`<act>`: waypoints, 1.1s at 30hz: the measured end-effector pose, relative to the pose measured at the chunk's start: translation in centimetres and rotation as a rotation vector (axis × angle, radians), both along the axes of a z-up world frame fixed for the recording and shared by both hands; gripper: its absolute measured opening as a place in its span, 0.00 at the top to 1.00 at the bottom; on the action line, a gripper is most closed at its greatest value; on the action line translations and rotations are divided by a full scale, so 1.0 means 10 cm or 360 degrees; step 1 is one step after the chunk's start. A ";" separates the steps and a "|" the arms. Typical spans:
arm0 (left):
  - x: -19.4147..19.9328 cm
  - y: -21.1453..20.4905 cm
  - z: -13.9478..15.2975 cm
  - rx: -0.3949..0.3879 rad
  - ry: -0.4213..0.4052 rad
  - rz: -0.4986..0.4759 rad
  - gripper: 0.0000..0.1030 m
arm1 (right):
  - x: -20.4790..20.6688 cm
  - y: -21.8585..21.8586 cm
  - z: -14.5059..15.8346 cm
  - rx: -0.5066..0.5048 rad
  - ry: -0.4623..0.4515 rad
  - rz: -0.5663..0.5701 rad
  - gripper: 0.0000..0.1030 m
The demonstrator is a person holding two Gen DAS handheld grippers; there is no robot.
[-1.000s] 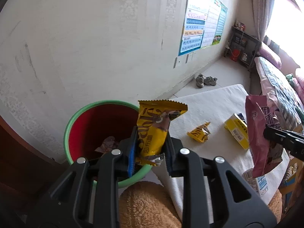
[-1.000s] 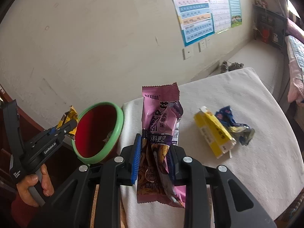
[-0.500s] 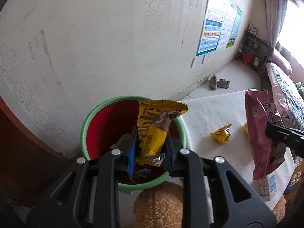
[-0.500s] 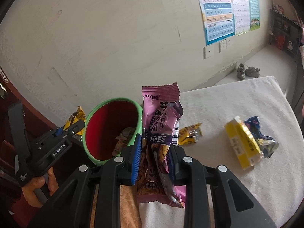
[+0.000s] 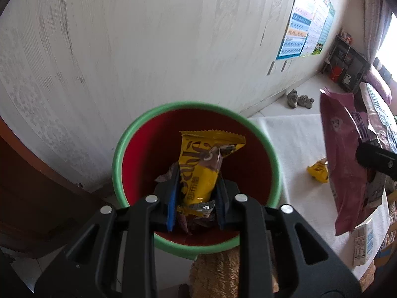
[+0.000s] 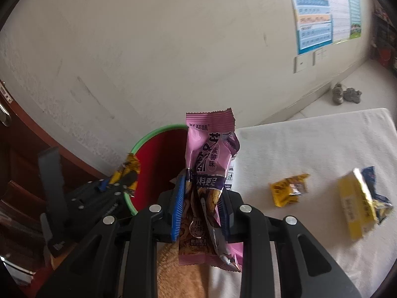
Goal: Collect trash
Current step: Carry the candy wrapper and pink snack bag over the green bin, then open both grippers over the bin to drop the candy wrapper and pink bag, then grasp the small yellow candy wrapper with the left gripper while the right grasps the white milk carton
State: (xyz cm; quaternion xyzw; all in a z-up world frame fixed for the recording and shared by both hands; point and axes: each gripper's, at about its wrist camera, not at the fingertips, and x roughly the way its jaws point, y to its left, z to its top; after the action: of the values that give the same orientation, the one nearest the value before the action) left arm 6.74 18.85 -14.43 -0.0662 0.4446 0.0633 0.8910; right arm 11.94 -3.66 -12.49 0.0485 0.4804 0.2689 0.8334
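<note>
So the yellow wrapper (image 5: 202, 171) has been carried from beside the bin (image 5: 124, 149) to right over its red mouth, which now sits dead centre in the left wrist view instead of off at 9 o'clock. Looks like only the drop is left for that one. The wrapper is pinched upright in the left gripper (image 5: 196, 198), which is angled steeply down into the bin. The pink snack bag (image 6: 211, 164) is clamped the same way in the right gripper (image 6: 201, 211), also tilted down, with the bin rim now behind it at 11 o'clock. A small yellow wrapper (image 6: 289, 190) and a yellow box (image 6: 354, 206) are left on the white cloth (image 6: 310, 144) at 3 o'clock.
</note>
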 end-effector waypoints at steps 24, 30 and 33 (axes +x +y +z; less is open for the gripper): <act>-0.08 0.20 -0.11 -0.0052 0.0053 0.0051 0.52 | -0.07 0.23 0.09 0.0057 -0.0071 0.0066 0.47; -0.08 -0.18 -0.11 -0.0046 0.0073 -0.0075 0.52 | -0.34 -0.54 -0.16 -0.0123 -0.0049 -0.0144 0.46; -0.07 -0.43 -0.10 -0.0043 0.0075 -0.0157 0.52 | -0.51 -1.06 -0.31 -0.0269 -0.0031 -0.0309 0.44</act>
State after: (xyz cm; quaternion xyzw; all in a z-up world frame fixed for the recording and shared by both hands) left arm 6.02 14.58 -15.40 -0.0547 0.4691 0.0150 0.8813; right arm 6.82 -14.30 -15.56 0.0218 0.4862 0.1460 0.8613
